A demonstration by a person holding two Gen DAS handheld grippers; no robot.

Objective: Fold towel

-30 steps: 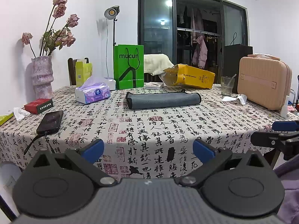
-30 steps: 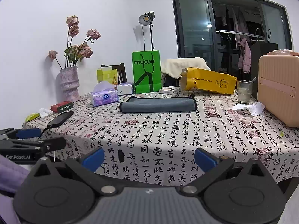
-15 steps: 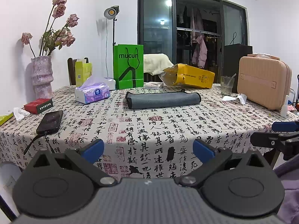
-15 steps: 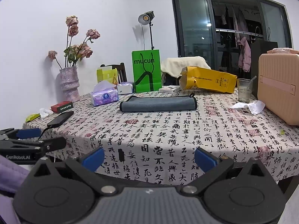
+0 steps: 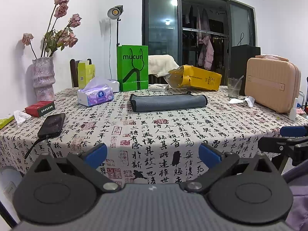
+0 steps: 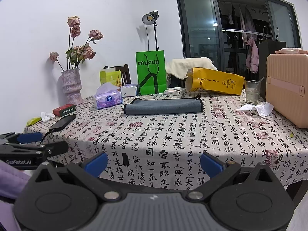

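Observation:
A grey towel [image 5: 167, 102] with dark trim lies folded in a long strip near the far middle of the table; it also shows in the right wrist view [image 6: 163, 106]. My left gripper [image 5: 152, 155] is open and empty, held back at the near table edge, far from the towel. My right gripper [image 6: 153, 162] is open and empty, also at the near edge. Each gripper shows from the side in the other's view: the right gripper [image 5: 284, 136] at the right, the left gripper [image 6: 32, 141] at the left.
The table [image 5: 173, 132] has a calligraphy-print cloth. On it: phone [image 5: 52, 125] with cable, red box [image 5: 40, 108], tissue pack [image 5: 95, 95], vase [image 5: 43, 79], green bag [image 5: 132, 68], yellow bag [image 5: 196, 78], glass [image 5: 234, 87], beige case [image 5: 272, 84], crumpled paper [image 5: 241, 101].

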